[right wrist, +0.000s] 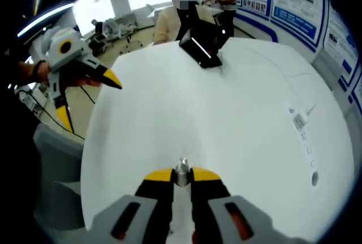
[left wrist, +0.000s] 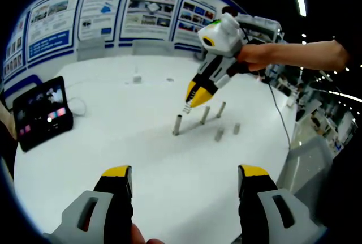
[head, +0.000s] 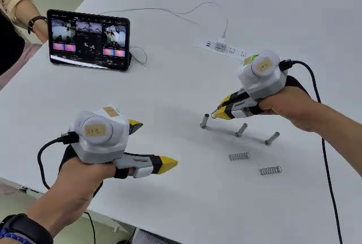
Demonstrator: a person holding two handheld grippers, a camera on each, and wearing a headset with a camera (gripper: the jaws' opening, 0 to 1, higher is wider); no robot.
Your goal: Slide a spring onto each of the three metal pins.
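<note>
Over by the left-end pin (head: pixel 204 120), our right gripper (head: pixel 218 113) has its fingers clamped on one spring (left wrist: pixel 186 107). We judge no pin sleeved yet; two more springs (head: pixel 239 156) lie on the table (head: pixel 169 85). Our left gripper (head: pixel 151 144) hangs wide open.

Head cam overhead; L cam facing right gripper (left wrist: pixel 191 101)
</note>
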